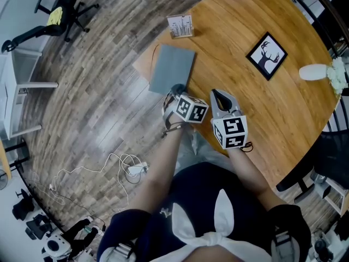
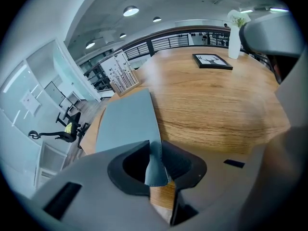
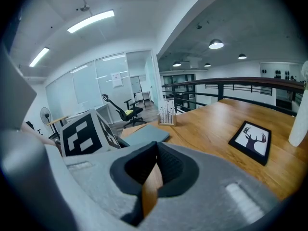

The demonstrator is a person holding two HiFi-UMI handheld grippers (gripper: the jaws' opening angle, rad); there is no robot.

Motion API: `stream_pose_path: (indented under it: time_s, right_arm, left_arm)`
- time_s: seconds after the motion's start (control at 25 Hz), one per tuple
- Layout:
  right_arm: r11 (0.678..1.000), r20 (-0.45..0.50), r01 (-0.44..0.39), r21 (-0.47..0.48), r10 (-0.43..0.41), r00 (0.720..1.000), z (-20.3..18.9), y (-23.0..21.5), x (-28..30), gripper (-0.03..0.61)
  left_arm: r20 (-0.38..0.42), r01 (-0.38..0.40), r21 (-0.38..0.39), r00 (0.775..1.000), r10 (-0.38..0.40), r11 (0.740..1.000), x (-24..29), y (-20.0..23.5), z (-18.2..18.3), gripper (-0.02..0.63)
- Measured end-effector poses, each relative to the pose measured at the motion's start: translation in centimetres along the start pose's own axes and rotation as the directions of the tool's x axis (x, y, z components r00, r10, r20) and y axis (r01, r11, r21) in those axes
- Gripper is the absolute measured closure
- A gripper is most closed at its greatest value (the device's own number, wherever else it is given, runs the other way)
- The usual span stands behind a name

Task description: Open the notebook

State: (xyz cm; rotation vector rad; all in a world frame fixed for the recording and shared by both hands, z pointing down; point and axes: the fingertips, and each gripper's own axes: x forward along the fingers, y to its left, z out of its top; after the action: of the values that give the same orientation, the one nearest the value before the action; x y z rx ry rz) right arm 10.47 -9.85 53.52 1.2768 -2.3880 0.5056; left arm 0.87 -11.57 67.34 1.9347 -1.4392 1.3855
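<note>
The grey notebook [image 1: 172,69] lies shut by the left edge of the desk [image 1: 256,113]. Our left tool [image 2: 155,154] pinches its near corner, cover only (a thin hold, we judge, meant for peeling it up). Our right tool [image 3: 156,150] hovers just beside, closed on nothing, clear of the notebook.
</note>
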Motion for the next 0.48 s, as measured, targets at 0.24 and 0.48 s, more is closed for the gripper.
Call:
stream_pose_path:
  time_s: [0.24, 0.48]
  right_arm:
    - [1.0, 0.005, 0.004, 0.005, -0.004, 1.0, -0.01, 0.31, -0.27, 0.58]
    - [1.0, 0.004, -0.004, 0.002, 0.004, 1.0, 0.17, 0.88, -0.14, 0.58]
  left_arm:
    - [0.01, 0.029, -0.021, 1.0, -0.029, 0.999, -0.5, -0.16, -0.04, 0.532]
    - [0.017, 0.052, -0.044, 0.999, -0.051, 0.998, -0.7, -0.05, 0.09, 0.537]
